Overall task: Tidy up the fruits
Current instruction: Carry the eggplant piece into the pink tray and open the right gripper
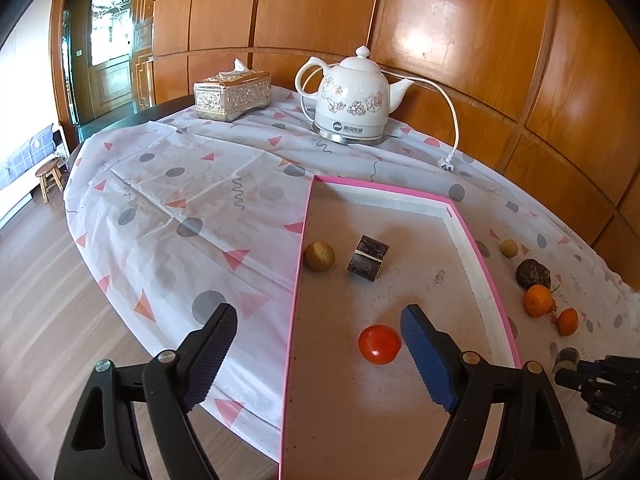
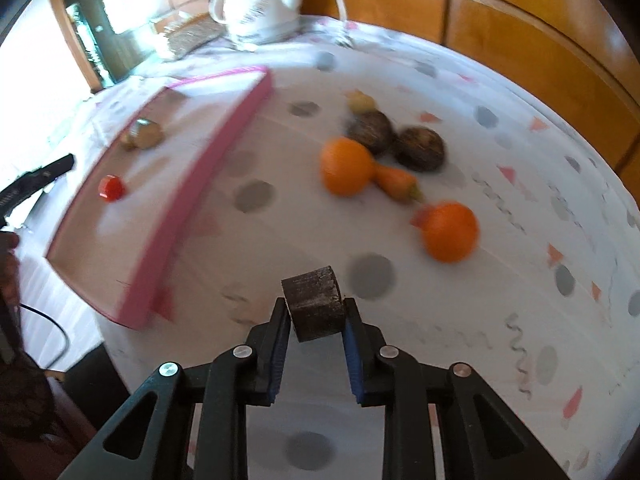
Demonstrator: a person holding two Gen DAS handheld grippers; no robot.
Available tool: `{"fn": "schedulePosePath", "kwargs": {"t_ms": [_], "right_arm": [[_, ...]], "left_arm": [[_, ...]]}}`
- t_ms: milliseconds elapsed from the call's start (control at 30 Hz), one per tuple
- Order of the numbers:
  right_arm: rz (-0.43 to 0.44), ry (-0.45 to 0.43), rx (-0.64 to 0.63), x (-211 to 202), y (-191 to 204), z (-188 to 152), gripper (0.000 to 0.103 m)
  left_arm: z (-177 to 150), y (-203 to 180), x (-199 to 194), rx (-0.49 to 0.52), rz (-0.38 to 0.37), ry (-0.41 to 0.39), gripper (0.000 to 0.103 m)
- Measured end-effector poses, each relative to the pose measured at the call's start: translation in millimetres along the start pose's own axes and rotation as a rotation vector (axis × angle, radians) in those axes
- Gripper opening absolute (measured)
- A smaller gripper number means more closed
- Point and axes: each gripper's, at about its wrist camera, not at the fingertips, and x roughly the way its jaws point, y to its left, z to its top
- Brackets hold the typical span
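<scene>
Sugarcane piece clamped between right fingers.

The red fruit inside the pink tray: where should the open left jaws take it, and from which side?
Grip the red fruit across its round middle, coming from above. It sits low and alone on the pink tray floor, just ahead of the left gripper.

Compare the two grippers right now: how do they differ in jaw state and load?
The left gripper stands open over the pink tray and is empty; the red fruit lies loose beside its blue pad. The right gripper is shut on a dark cut piece, outside the tray, over the tablecloth. Both point down at the table.
</scene>
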Motion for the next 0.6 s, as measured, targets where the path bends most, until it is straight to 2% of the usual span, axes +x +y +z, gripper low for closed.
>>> {"fn": "schedulePosePath", "kwargs": {"t_ms": [300, 600], "right_arm": [[0.114, -0.082, -0.05, -8.4, 48.8, 38.6, 0.025], [0.187, -0.096, -0.092, 10.0, 97.9, 73.0, 0.025]], "left_arm": [[1.5, 6.5, 2.6, -0.022, 0.008, 0.004, 0.085], [5.1, 17.3, 5.3, -0.052, 0.026, 0.008, 0.085]]}}
